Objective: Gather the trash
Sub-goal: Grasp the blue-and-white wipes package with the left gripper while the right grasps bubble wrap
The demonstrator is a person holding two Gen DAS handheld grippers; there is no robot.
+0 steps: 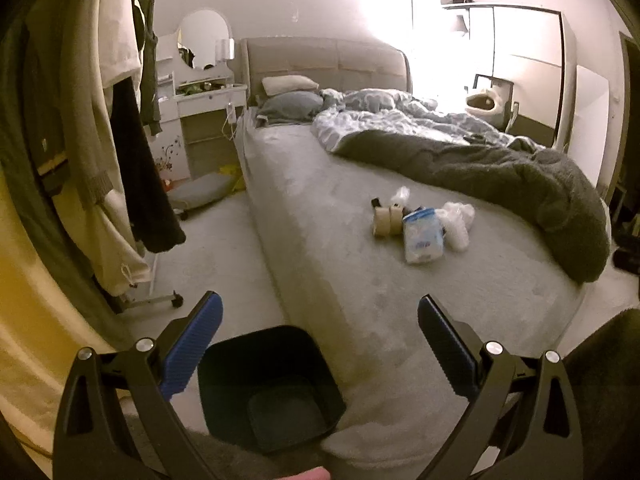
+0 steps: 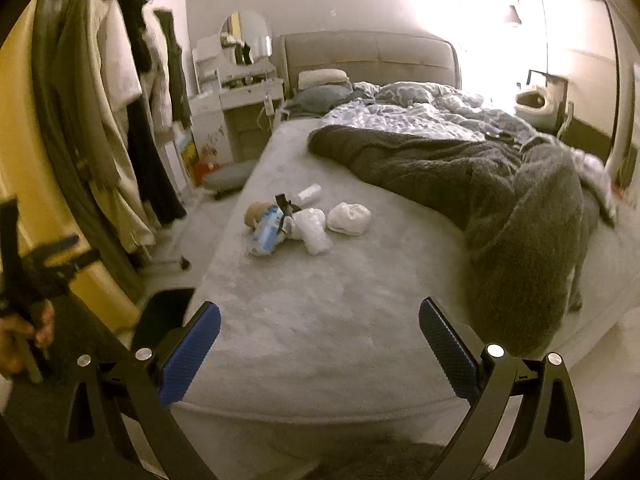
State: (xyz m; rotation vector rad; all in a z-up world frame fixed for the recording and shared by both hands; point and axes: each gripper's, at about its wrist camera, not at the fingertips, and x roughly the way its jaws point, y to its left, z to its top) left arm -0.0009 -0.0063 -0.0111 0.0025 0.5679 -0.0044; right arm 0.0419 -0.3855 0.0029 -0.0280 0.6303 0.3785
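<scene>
Clothes rack (image 1: 120,128) at 9 o'clock. Left gripper (image 1: 320,312) spread wide, empty, above black bin (image 1: 268,388) at 6 o'clock, beside bed (image 1: 340,280). Trash pile (image 1: 420,224) on mattress at 1 o'clock: tape rolls, blue-white packet, clear plastic. Right gripper (image 2: 320,316) likewise spread, empty; pile at 11 o'clock, grey blanket (image 2: 500,200) at 2 o'clock.

A dark bin (image 2: 166,312) on the floor beside the bed (image 2: 320,312) is largely hidden behind the right tool's finger (image 2: 192,356) in the right wrist view. At that view's left edge the left tool (image 2: 36,264) is blurred and cut off. Small dark pieces among the trash pile (image 1: 420,224) are too small to identify.
</scene>
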